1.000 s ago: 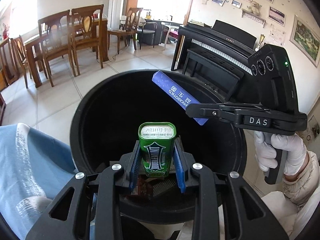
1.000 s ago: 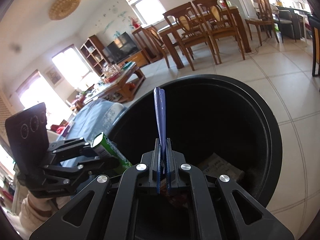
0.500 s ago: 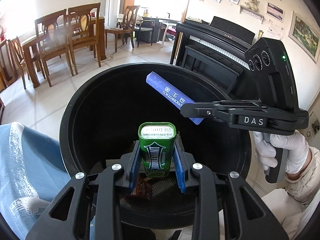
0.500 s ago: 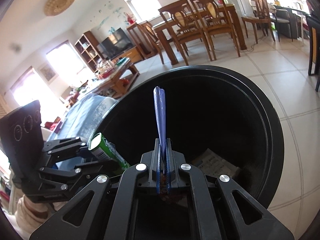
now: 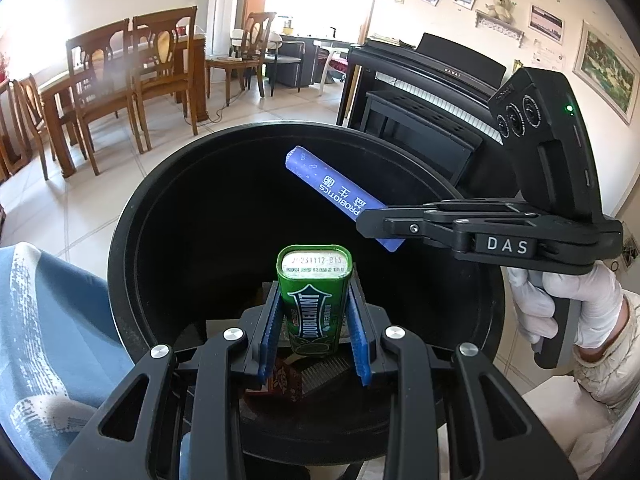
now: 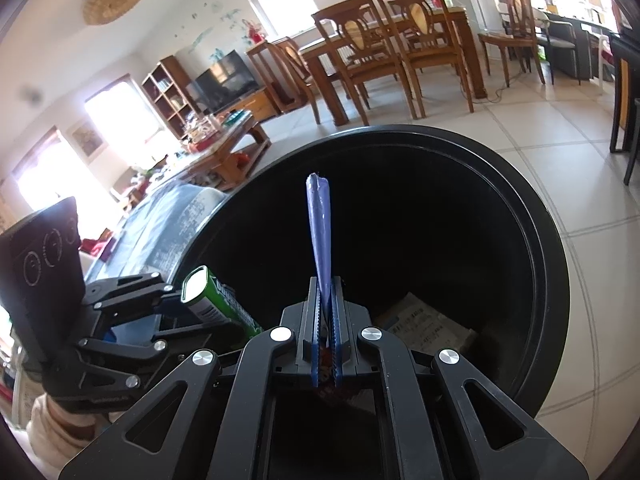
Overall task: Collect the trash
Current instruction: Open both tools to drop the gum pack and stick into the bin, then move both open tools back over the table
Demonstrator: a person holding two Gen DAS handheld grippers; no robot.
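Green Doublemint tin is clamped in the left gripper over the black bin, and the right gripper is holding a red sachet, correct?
Not quite. The left wrist view shows the right gripper holding a blue probiotics sachet, not red. The green Doublemint tin is indeed clamped in the left gripper over the round black bin.

Green Doublemint tin with white lettering and a dark blue crest; blue probiotics sachet printed in white; glossy black bin; black grippers with blue pads; white glove; blue-and-white patterned cloth; brown wooden chairs; beige floor tiles
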